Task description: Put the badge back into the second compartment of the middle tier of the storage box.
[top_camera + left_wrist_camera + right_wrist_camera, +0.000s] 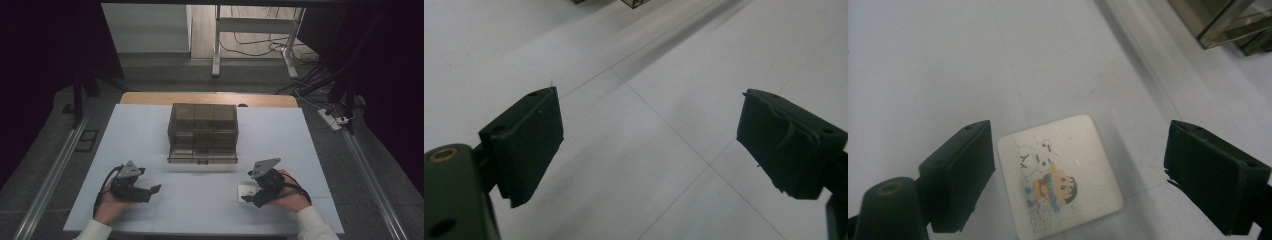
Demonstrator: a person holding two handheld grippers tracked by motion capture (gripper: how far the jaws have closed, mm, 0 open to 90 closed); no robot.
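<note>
High view: a white table (200, 200) is seen from above, with a smoky transparent drawer box (202, 132) standing at its middle, its long side running across the table and its front facing the person. The left gripper (156, 189) is held in the left hand (111, 204) near the front left of the table, its jaws directed toward the middle. The right gripper (248, 199) is held in the right hand (290, 196) at the front right, angled toward the left, over a small white square card (246, 193) that lies flat on the table.

In the right gripper view, the card (1060, 175) is seen between the widely parted jaws of the right gripper (1078, 170), touched by neither. Its corners are rounded, its sides are roughly equal so that no long axis can be told, and a cartoon figure is printed on it. A corner of the drawer box (1228, 25) is seen at the upper right.

In the left gripper view, the jaws of the left gripper (649, 145) are spread wide above the bare table (634, 75), and nothing is held.
</note>
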